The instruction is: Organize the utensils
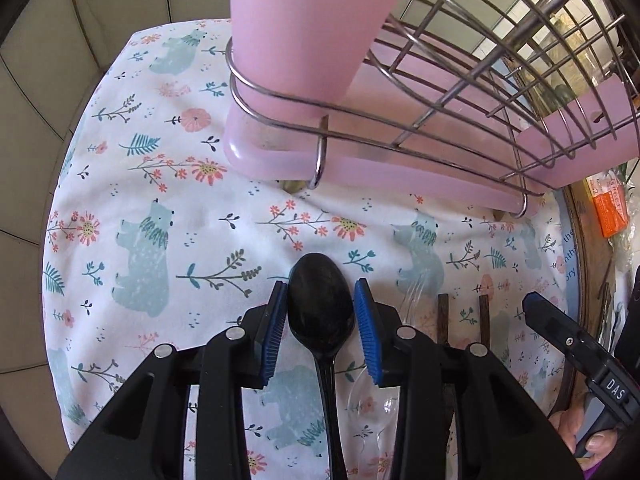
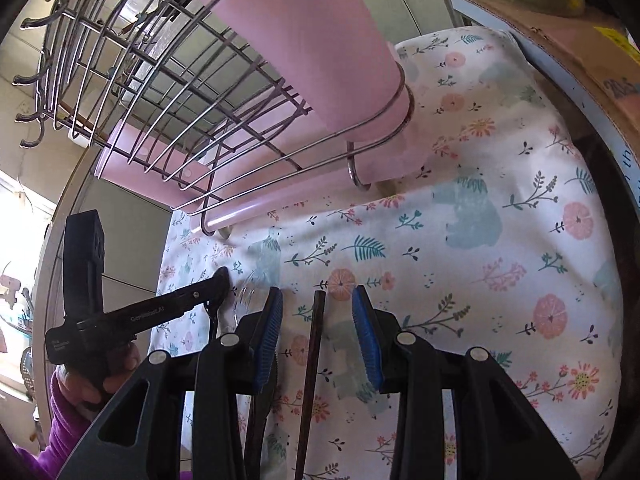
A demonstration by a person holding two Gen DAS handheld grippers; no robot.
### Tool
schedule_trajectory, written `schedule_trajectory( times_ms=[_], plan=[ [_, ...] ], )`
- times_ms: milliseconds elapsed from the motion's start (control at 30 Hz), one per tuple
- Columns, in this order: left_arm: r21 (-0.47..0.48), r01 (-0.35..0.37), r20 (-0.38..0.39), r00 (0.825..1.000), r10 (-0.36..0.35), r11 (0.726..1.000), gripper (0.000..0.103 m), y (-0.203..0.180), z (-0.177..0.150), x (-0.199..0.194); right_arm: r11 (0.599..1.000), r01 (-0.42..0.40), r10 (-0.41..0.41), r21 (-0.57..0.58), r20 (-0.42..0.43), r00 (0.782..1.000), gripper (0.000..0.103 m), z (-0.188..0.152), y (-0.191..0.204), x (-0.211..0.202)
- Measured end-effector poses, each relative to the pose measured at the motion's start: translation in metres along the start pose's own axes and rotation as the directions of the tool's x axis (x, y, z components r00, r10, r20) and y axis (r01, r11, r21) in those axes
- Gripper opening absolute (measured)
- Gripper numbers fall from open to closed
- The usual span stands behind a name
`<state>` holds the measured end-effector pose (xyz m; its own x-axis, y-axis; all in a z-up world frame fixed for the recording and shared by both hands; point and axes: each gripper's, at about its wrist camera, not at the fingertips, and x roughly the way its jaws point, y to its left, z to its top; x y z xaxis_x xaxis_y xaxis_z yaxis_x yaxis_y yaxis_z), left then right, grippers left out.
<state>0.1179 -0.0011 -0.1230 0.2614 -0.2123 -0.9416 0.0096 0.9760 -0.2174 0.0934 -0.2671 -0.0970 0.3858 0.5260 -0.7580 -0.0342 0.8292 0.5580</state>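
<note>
The left gripper [image 1: 320, 312] stands over the worktop with its jaws apart, one blue pad on each side of the bowl of a black plastic spoon [image 1: 322, 300] that lies on the floral cloth [image 1: 160, 200]; the pads sit just beside the bowl and do not visibly press on it, so the spoon is bracketed, not gripped. The right gripper [image 2: 318, 320] is likewise open, its jaws straddling the far end of a dark chopstick [image 2: 314, 344] without touching it. To do the pick well, each gripper probably needs to settle until the pads reach cloth level, then close squarely. The spoon bowl is wide and rounded and may squirt out; closing nearer the neck or handle looks safer. The chopstick is thin, so the pads should meet it centred to stop it rolling. The likely destination is the pink utensil cup [image 1: 300, 40] held at the end of the wire dish rack [image 1: 500, 80], which stands on a pink drip tray [image 1: 360, 168] at the far side of the cloth. The left wrist view alone shows a clear plastic spoon [image 1: 372, 396] just right of the black one and a second chopstick [image 1: 484, 316] beside the first. The right wrist view alone shows the person's hand [image 2: 92, 380] on the left gripper's handle and the hooks along the rack's far rim.
</note>
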Motion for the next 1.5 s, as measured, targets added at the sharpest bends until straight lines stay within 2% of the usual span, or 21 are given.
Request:
schedule_trajectory(
  times_ms=[200,333,533,667,867,900,1000,1133,1267,1333,1433,1500],
  plan=[
    [-0.027,0.065,-0.001,0.998,-0.065,0.998,0.019,0.004,-0.005,-0.004,1.000,-0.017,0.017,0.024,-0.017,1.000,0.034,-0.001,-0.004,0.006],
    [-0.016,0.084,0.017,0.996,-0.084,0.996,0.013,0.010,-0.010,-0.017,1.000,-0.019,0.020,0.024,-0.035,0.999,0.032,-0.001,-0.002,0.011],
    [0.044,0.114,0.046,0.992,-0.116,0.993,0.005,-0.002,-0.010,-0.025,1.000,0.017,-0.018,-0.005,-0.067,0.998,0.032,0.000,0.011,0.027],
    [0.047,0.127,0.051,0.990,-0.130,0.991,0.002,-0.002,-0.008,-0.027,0.998,0.051,-0.054,-0.029,-0.104,0.993,0.030,0.003,0.017,0.043],
    [0.049,0.151,0.093,0.983,-0.155,0.987,0.001,0.011,-0.010,-0.048,0.992,0.104,-0.111,-0.072,-0.112,0.987,0.017,0.004,0.025,0.059],
    [0.050,0.153,0.099,0.983,-0.157,0.987,0.001,0.012,-0.010,-0.051,0.992,0.106,-0.114,-0.075,-0.111,0.987,0.008,0.003,0.025,0.060],
    [0.030,0.178,0.119,0.976,-0.181,0.984,0.001,0.018,-0.008,-0.059,0.993,0.089,-0.096,-0.073,-0.093,0.991,0.007,0.001,0.026,0.057],
    [0.009,0.241,0.186,0.953,-0.239,0.970,0.001,0.029,-0.007,-0.081,0.995,0.054,-0.057,-0.084,-0.028,0.998,0.007,0.000,0.031,0.034],
    [0.023,0.302,0.290,0.910,-0.296,0.953,0.001,0.035,-0.007,-0.115,0.993,0.024,-0.015,-0.117,0.081,0.997,0.007,0.002,0.043,0.002],
    [0.035,0.333,0.344,0.881,-0.324,0.942,0.001,0.038,-0.008,-0.134,0.991,0.019,0.000,-0.136,0.139,0.990,0.006,0.005,0.052,-0.015],
    [0.059,0.379,0.438,0.821,-0.365,0.923,0.001,0.035,-0.006,-0.164,0.987,0.004,0.034,-0.160,0.238,0.971,0.006,0.013,0.063,-0.049],
    [0.081,0.409,0.503,0.770,-0.391,0.909,0.001,0.035,-0.004,-0.187,0.984,0.004,0.052,-0.179,0.310,0.949,0.006,0.023,0.070,-0.073]
  ],
)
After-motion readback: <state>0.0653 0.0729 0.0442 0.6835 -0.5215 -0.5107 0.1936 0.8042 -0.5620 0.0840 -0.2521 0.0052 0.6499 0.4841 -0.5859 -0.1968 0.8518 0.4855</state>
